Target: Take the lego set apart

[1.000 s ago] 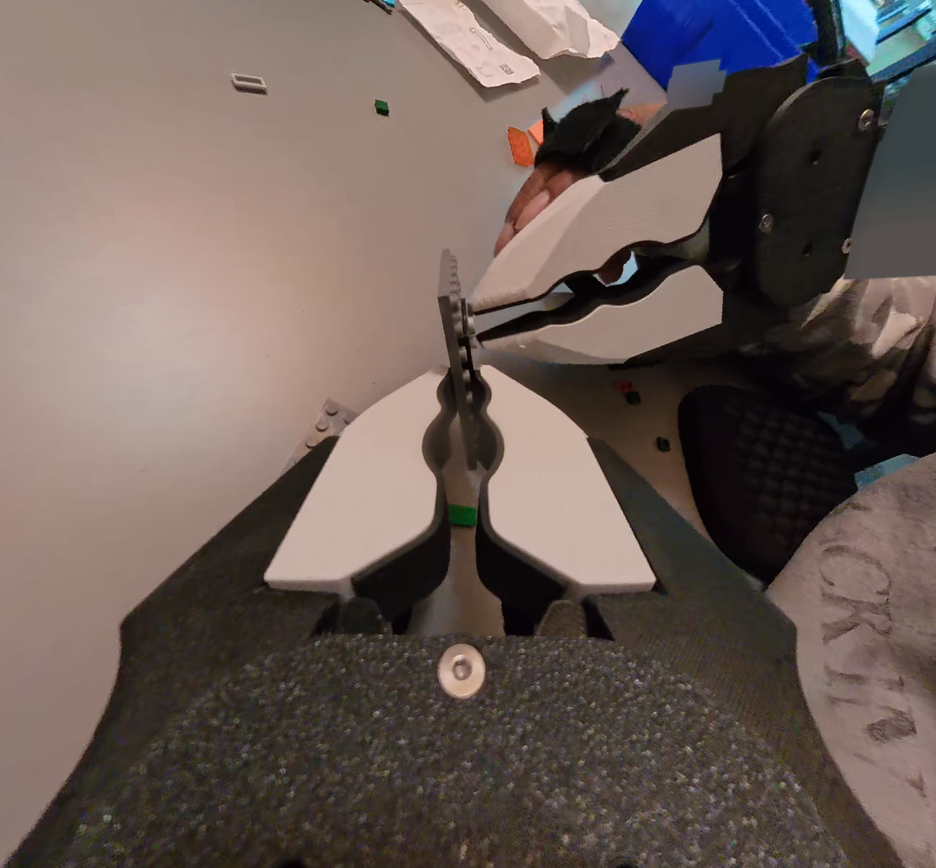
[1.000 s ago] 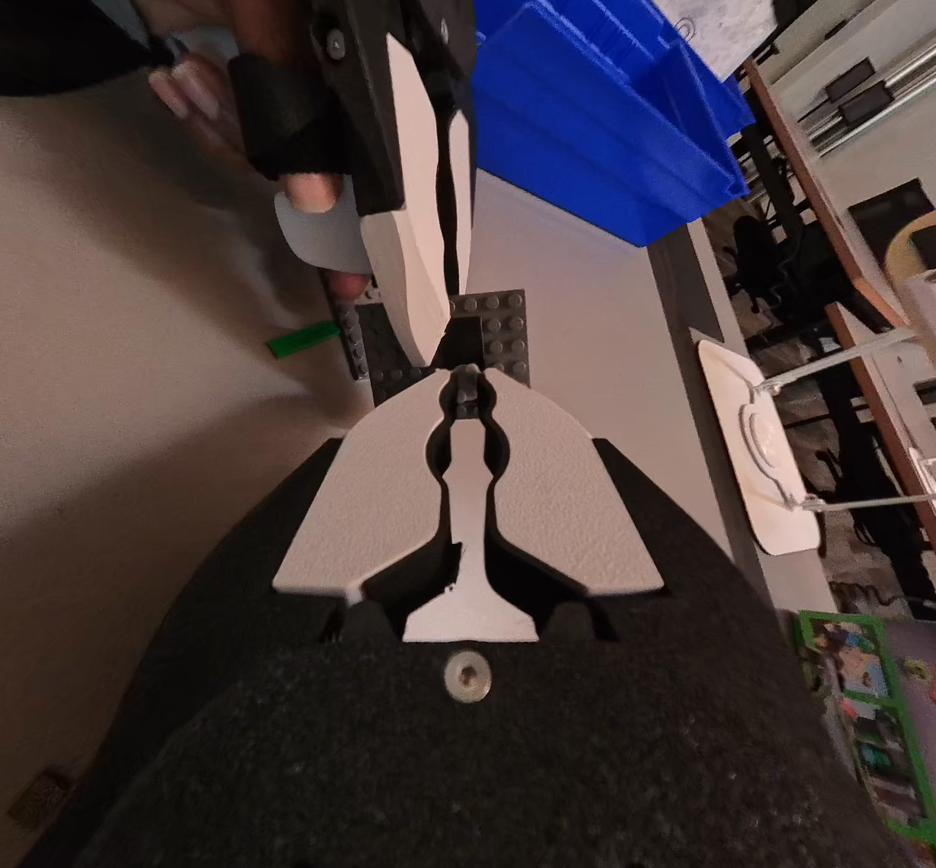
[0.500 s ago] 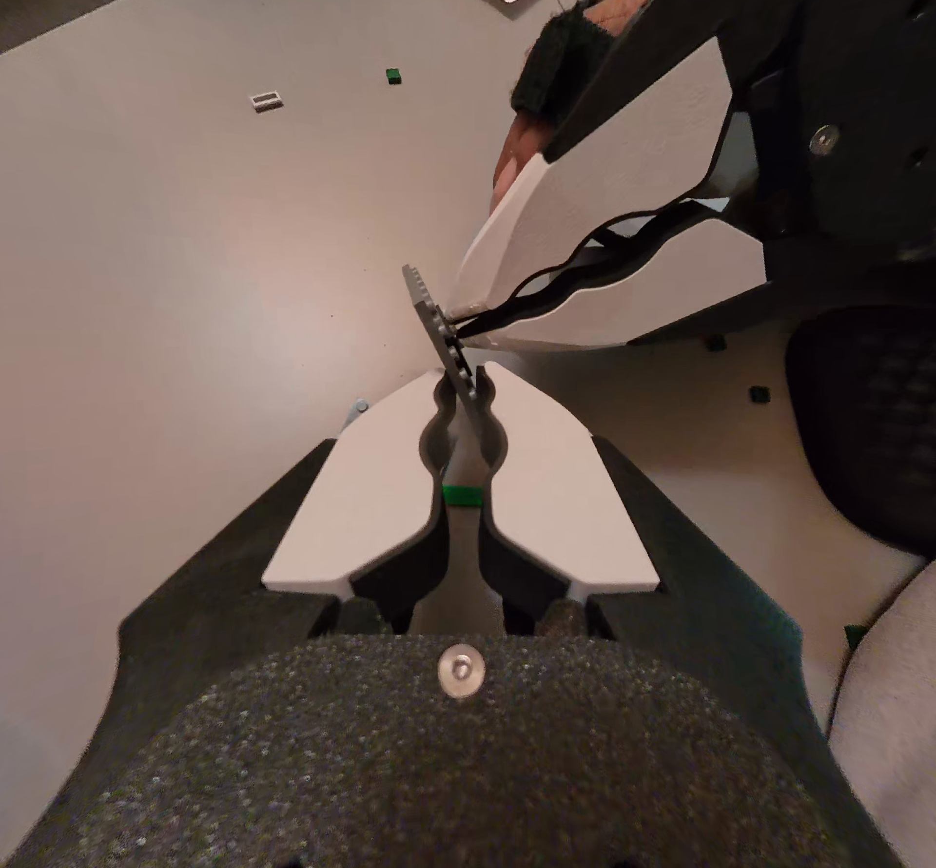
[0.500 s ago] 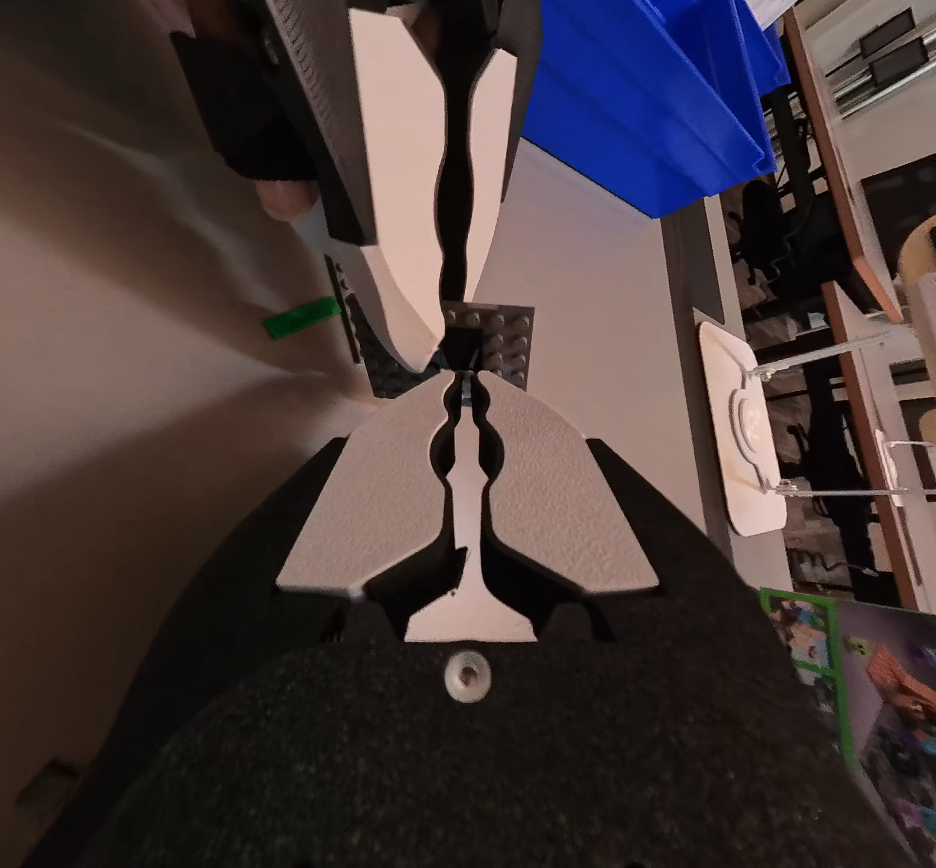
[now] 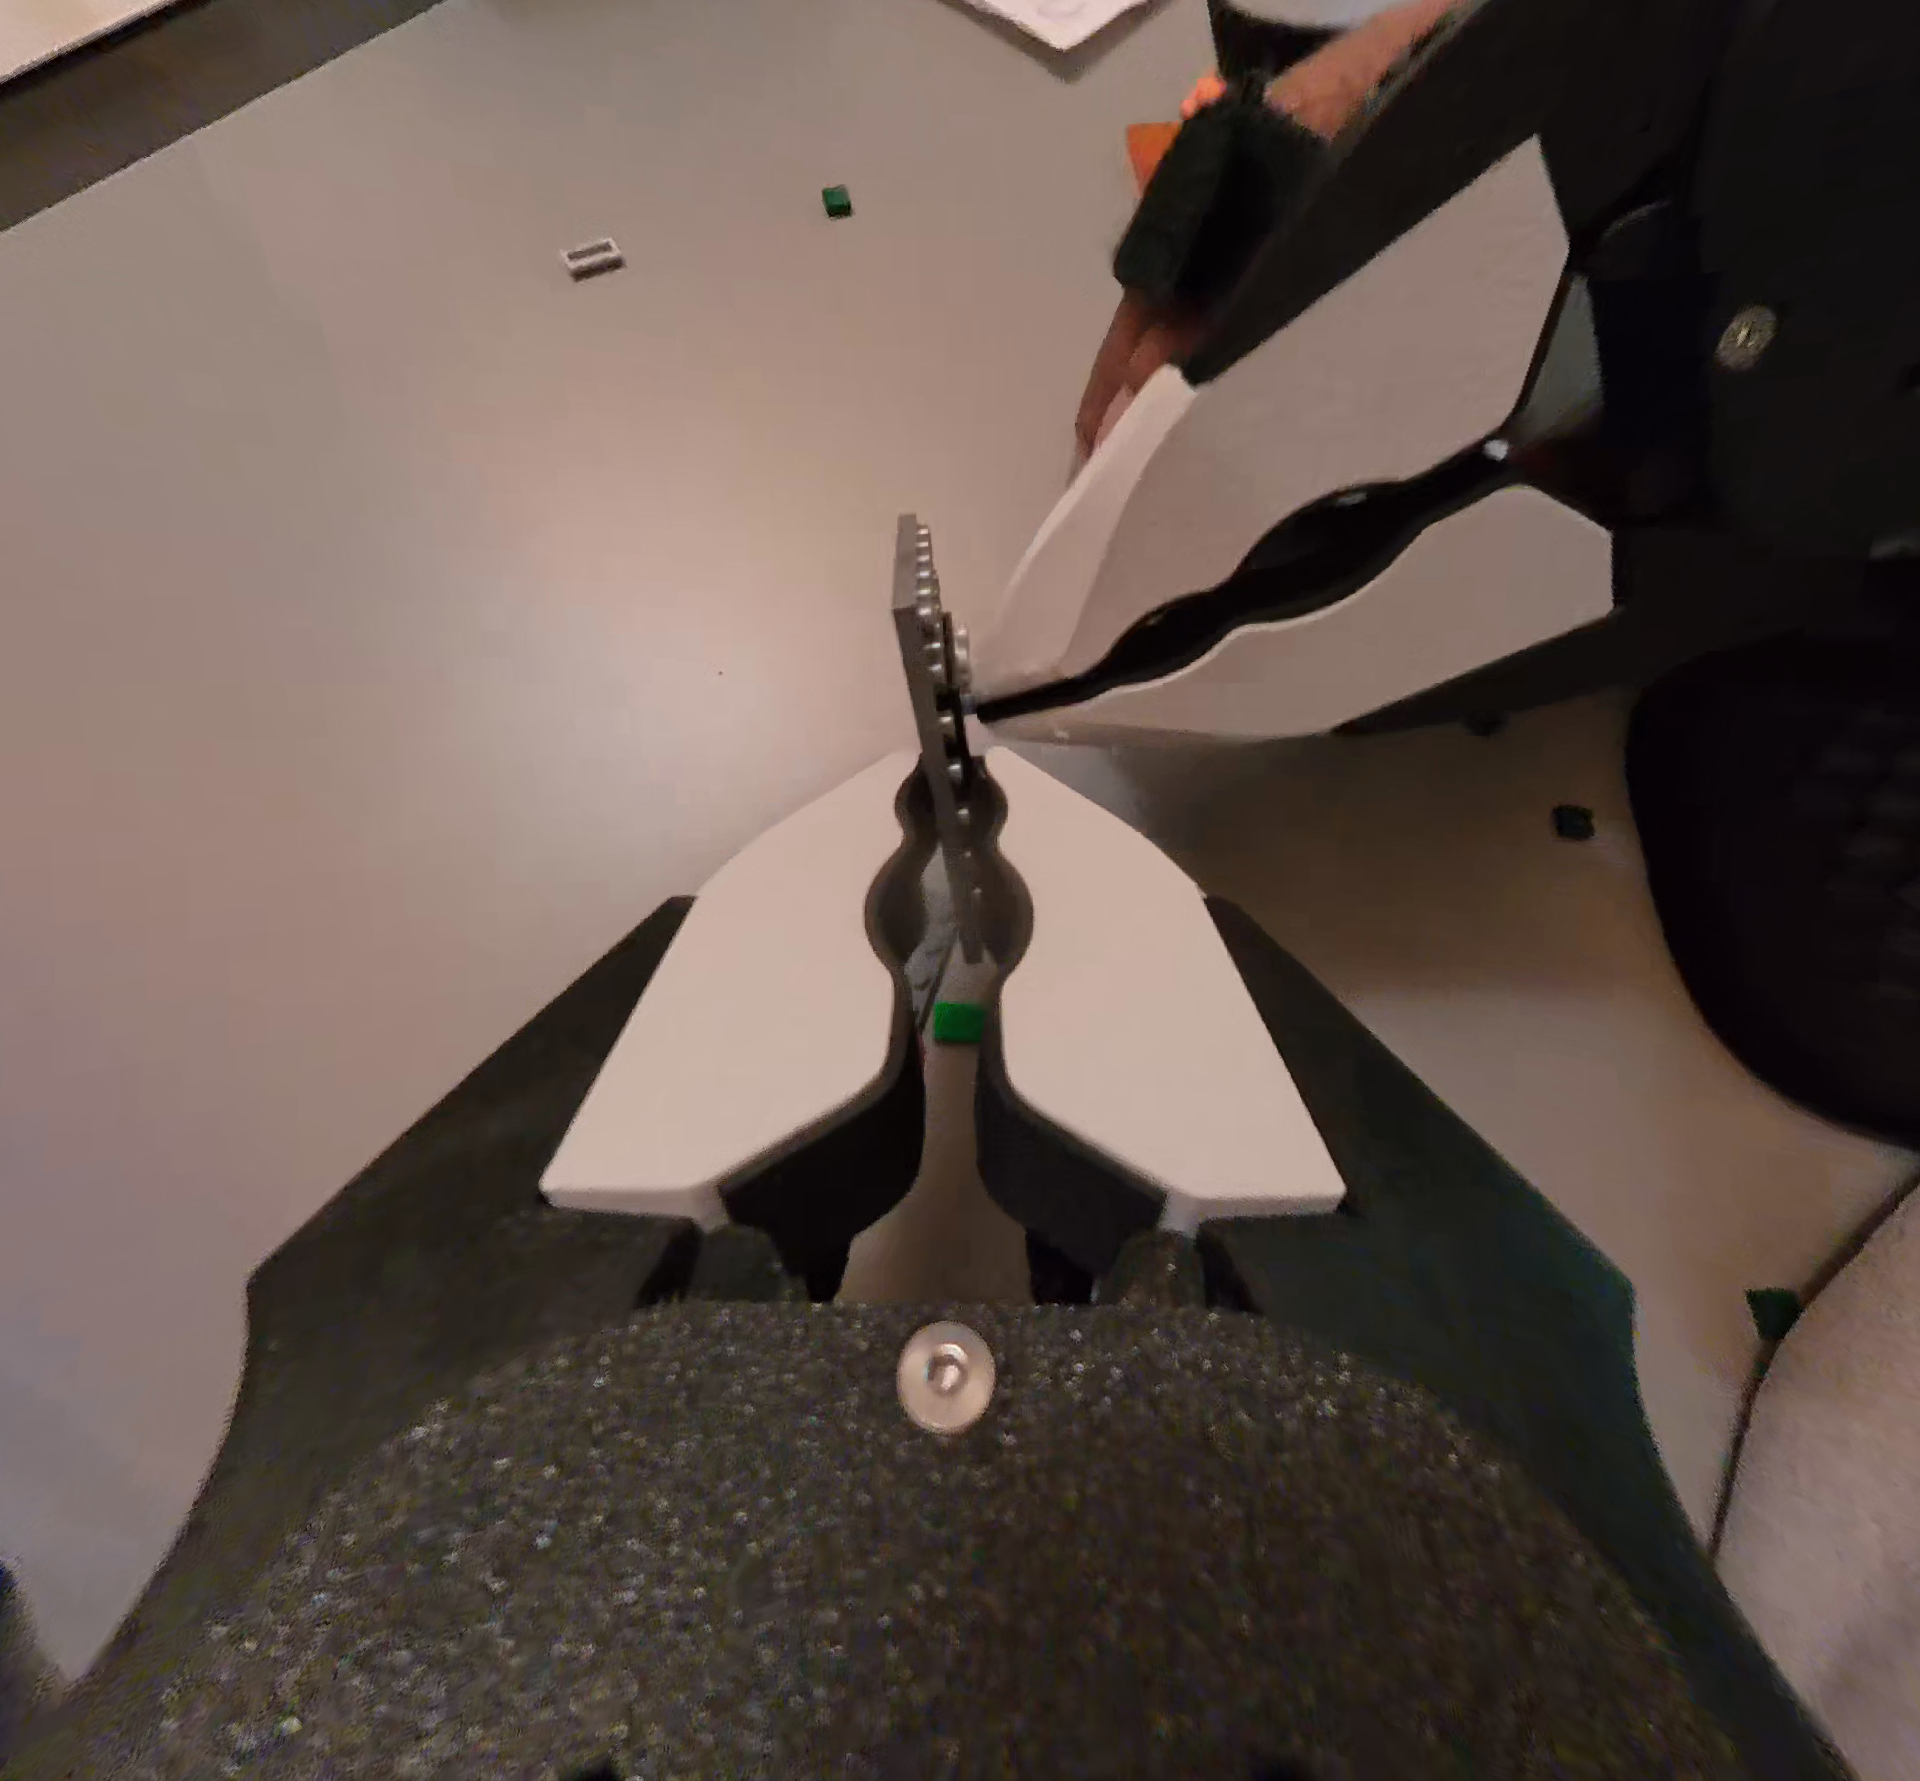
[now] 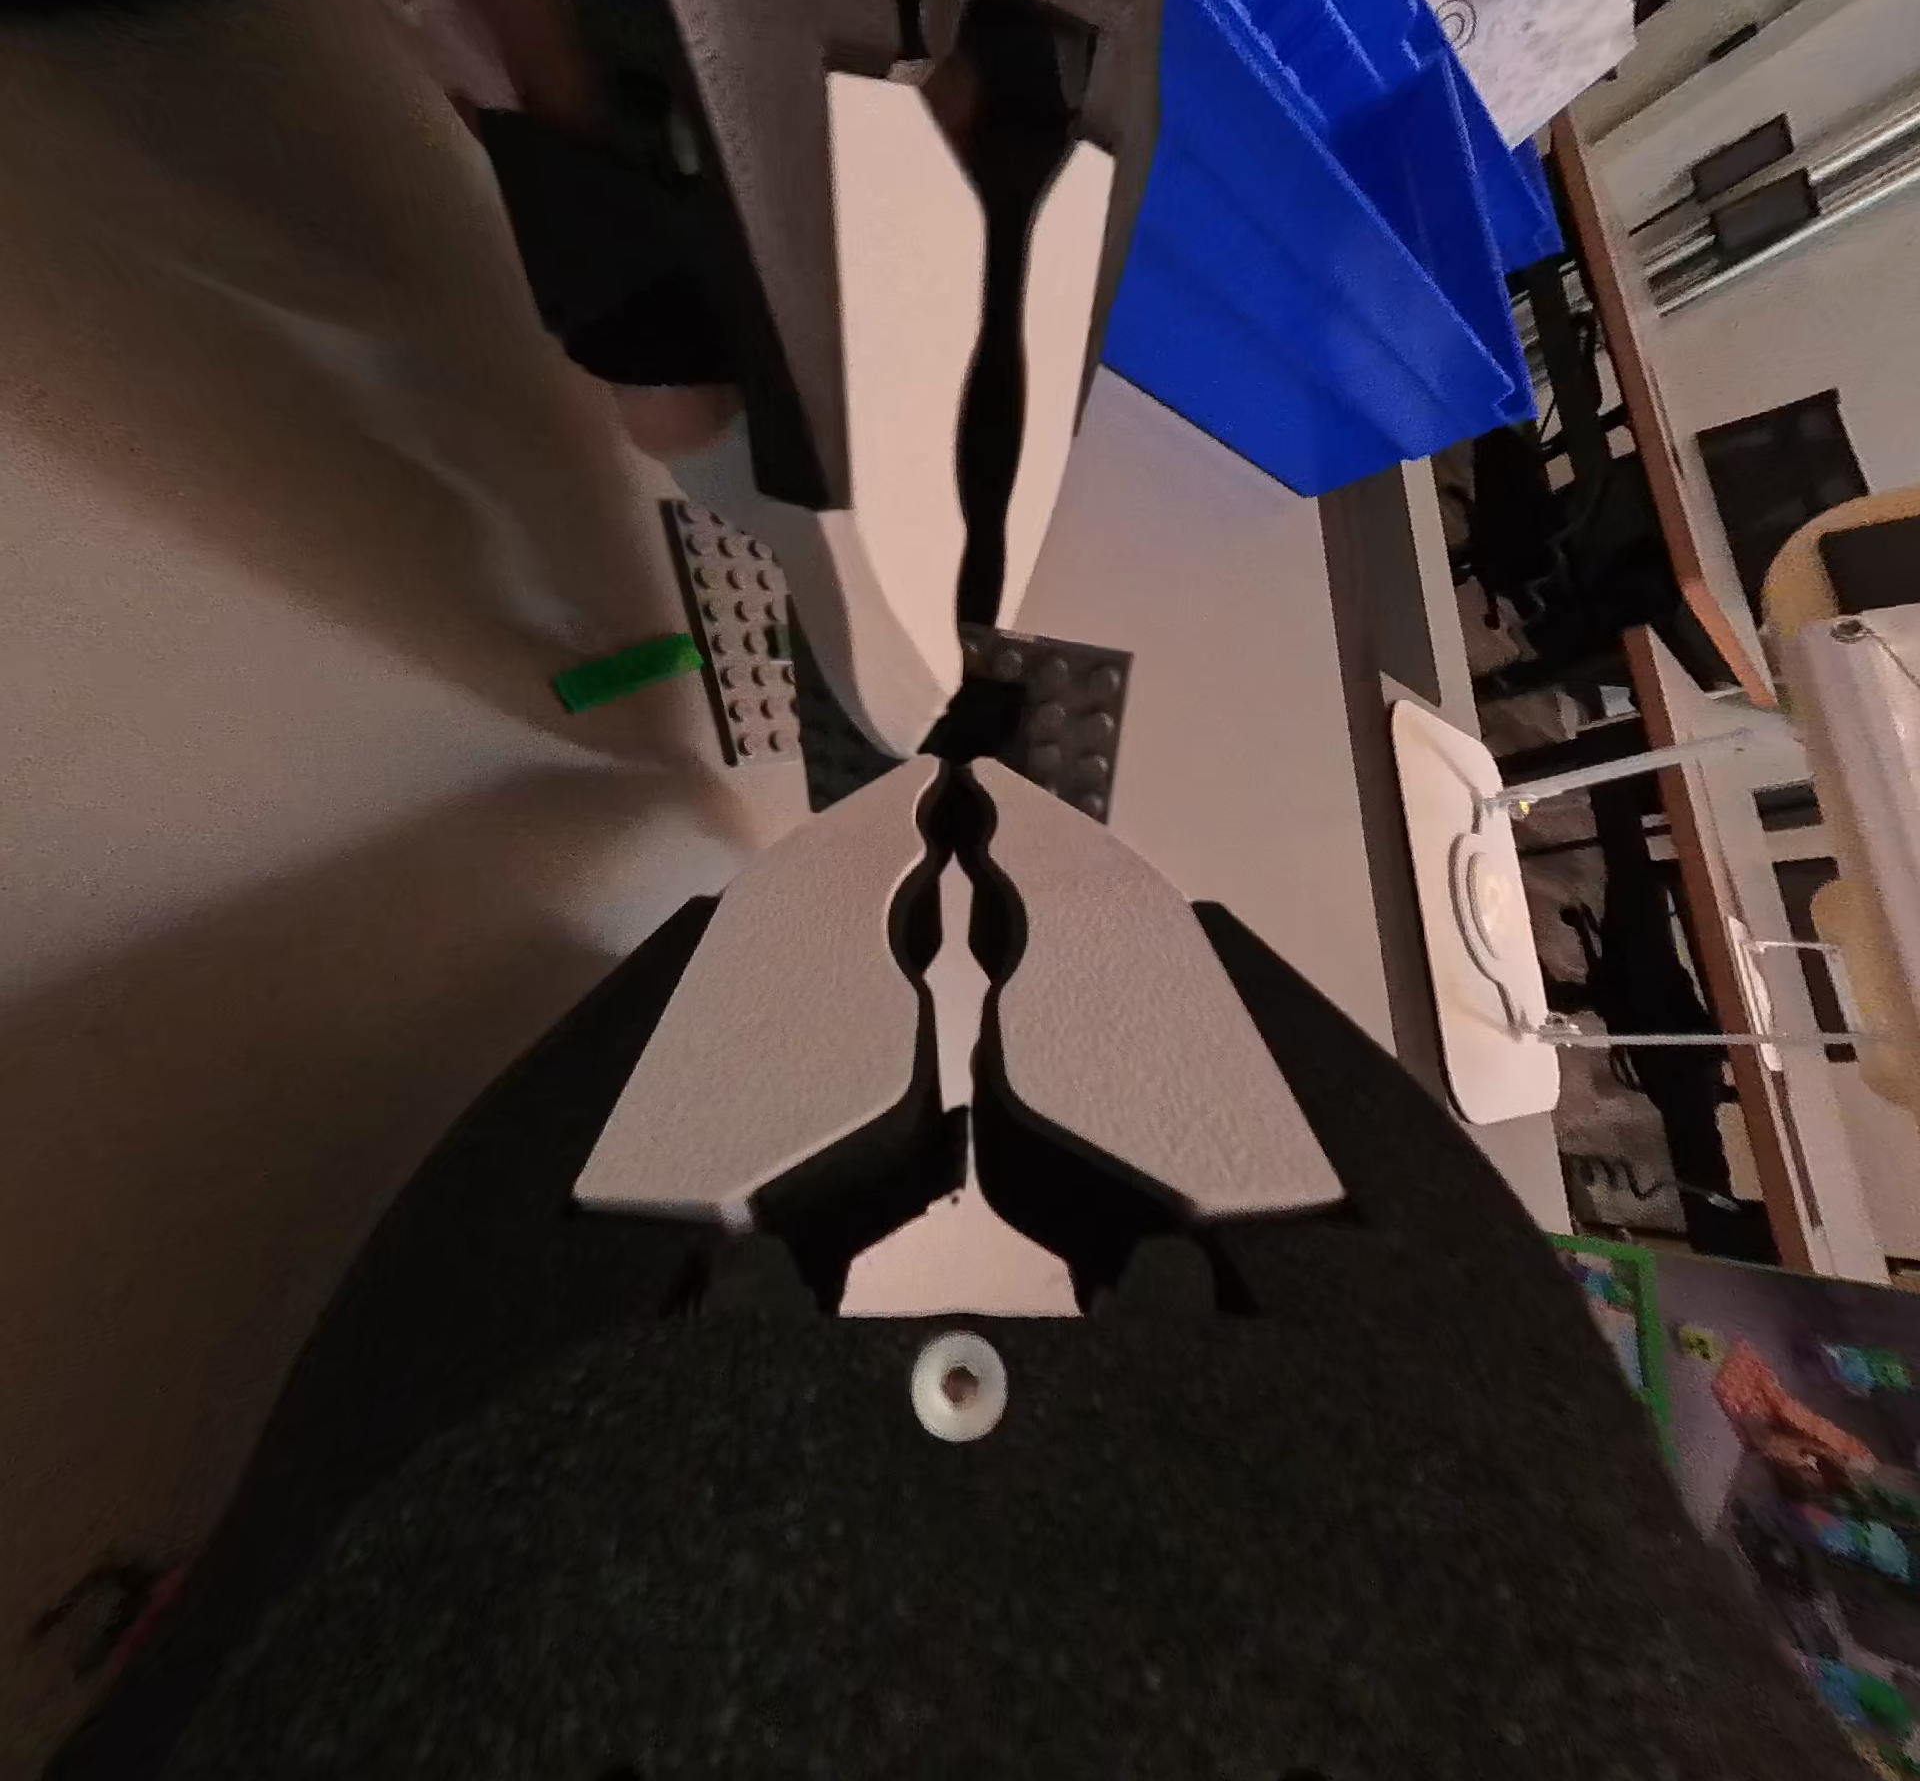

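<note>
Change: the right gripper (image 6: 951,775) has pressed nearly together since a second ago, when a grey stud piece sat between its tips; the left wrist view now looks more squarely down on the table.
Left gripper (image 5: 951,775): pinching the dark grey studded lego plate (image 5: 928,651) edge-on, at frame centre.
Right gripper hold: its tips nip a small black piece (image 6: 987,723) on the plate's studded face.
Plate look: thin, flat, upright in the left view; broad with stud rows in the right view.
Grey table (image 5: 416,536): scattered small green brick (image 5: 836,201) and grey tile (image 5: 591,257), upper centre.
Hidden: the plate's lower end sits behind the left fingers; blur softens the black piece's shape.
</note>
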{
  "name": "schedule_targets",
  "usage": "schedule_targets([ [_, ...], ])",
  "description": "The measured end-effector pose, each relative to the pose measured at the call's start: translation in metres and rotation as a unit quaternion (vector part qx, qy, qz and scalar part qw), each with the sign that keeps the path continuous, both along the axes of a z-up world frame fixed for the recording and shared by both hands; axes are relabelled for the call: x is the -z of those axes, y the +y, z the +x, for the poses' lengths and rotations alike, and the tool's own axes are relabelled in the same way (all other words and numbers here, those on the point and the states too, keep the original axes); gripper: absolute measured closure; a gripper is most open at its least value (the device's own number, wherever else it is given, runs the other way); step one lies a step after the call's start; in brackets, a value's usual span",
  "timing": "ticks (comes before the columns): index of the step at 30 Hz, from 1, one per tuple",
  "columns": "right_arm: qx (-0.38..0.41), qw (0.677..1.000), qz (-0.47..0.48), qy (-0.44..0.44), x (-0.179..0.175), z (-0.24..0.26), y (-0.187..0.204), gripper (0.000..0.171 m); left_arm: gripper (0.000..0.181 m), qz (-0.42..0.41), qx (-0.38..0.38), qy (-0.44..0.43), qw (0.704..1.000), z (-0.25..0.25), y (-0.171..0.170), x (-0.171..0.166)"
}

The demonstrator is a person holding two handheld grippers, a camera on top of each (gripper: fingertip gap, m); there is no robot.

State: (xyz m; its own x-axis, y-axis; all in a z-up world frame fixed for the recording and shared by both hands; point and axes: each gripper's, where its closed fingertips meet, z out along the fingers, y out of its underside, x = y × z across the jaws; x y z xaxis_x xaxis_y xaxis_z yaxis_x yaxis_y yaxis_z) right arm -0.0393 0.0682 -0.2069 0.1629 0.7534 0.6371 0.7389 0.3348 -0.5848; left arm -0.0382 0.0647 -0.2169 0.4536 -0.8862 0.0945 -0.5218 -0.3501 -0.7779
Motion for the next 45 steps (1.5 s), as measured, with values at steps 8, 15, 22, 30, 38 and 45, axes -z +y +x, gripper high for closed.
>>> schedule_targets([
  [8, 0.021, 0.996, -0.047, 0.079, -0.017, 0.013, 0.009, 0.171, 0.176, -0.034, -0.025, -0.05, 0.998, -0.007, 0.009, -0.004],
  [15, 0.044, 0.987, -0.095, 0.125, -0.017, 0.012, 0.016, 0.143, 0.176, -0.098, -0.022, -0.129, 0.987, -0.006, 0.008, -0.012],
  [22, 0.024, 0.992, -0.023, 0.123, -0.038, 0.006, 0.008, 0.147, 0.176, -0.081, -0.003, -0.145, 0.986, -0.002, 0.001, -0.021],
  [30, 0.025, 0.997, -0.031, 0.068, -0.02, -0.001, 0.003, 0.144, 0.17, -0.129, 0.028, -0.17, 0.976, 0.001, -0.012, -0.023],
  [38, 0.033, 0.956, -0.232, 0.174, -0.015, 0.001, -0.002, 0.156, 0.165, -0.14, 0.082, -0.175, 0.971, 0.003, -0.024, -0.023],
  [45, 0.023, 0.972, -0.172, 0.157, -0.029, 0.006, -0.001, 0.156, 0.174, -0.177, 0.065, -0.196, 0.962, 0.003, -0.019, -0.023],
])
